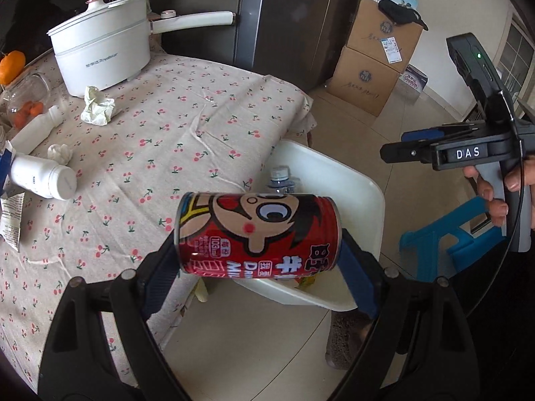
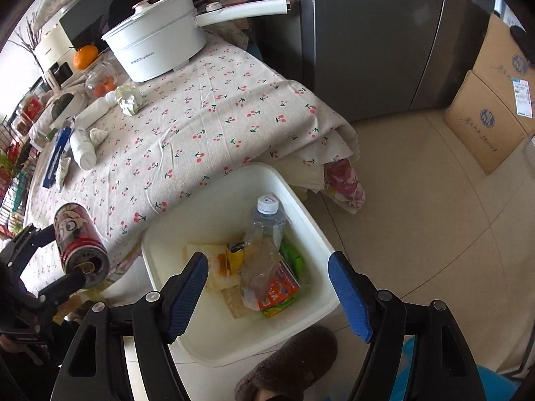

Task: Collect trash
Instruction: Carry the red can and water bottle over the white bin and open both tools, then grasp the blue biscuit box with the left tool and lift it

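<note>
My left gripper (image 1: 259, 254) is shut on a red milk can (image 1: 259, 235), held sideways in the air at the table's edge, beside the white bin (image 1: 354, 180). The can also shows in the right wrist view (image 2: 80, 244), held by the left gripper (image 2: 72, 250). My right gripper (image 2: 267, 287) is open and empty above the white bin (image 2: 307, 214), which holds a clear plastic bottle (image 2: 264, 234) and wrappers. Seen from the left wrist, the right gripper (image 1: 401, 150) hovers right of the bin. On the table lie crumpled tissues (image 1: 97, 107), a white bottle (image 1: 43, 177) and a slim white bottle (image 1: 36, 130).
A white electric pot (image 1: 103, 50) stands at the back of the cherry-print tablecloth (image 1: 187, 127). A jar with oranges (image 1: 26, 100) and wrappers (image 1: 11, 214) lie at the left. A dark fridge (image 2: 374, 40), cardboard boxes (image 1: 378, 63), a blue stool (image 1: 444, 234) and a brown slipper (image 2: 287, 364) surround the bin.
</note>
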A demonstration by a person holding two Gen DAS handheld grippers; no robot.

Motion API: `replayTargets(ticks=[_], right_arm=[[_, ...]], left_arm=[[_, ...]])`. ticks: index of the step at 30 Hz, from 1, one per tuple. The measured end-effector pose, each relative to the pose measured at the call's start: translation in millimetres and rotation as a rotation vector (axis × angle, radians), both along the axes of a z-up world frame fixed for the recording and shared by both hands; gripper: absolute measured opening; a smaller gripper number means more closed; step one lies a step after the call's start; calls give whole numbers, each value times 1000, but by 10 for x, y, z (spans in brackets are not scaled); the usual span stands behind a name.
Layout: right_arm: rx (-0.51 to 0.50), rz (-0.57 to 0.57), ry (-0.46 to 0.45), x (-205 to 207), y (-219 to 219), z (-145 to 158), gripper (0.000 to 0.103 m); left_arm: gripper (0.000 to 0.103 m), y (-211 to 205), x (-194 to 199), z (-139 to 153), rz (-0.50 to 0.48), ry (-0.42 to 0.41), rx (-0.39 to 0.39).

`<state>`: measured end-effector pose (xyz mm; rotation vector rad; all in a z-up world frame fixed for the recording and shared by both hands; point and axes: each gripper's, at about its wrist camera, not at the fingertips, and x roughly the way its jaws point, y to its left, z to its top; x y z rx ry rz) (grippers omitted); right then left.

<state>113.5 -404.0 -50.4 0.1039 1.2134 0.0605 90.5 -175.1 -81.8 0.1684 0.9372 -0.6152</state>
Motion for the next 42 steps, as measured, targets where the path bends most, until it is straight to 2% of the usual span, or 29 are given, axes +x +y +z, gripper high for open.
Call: replayTargets(ticks=[9, 15, 28, 42], right_arm=[[-2, -33, -7, -20, -149, 50, 77], [1, -70, -25, -42, -252, 114, 79], [-5, -47, -32, 3, -96, 157, 80], [-2, 61, -69, 214, 613, 319, 81]], left_arm=[[90, -440, -22, -287, -98, -17, 77], [96, -475, -38, -299, -83, -58, 142], [98, -88, 16, -88, 22, -69, 115], [98, 833, 157, 231, 227, -82, 74]])
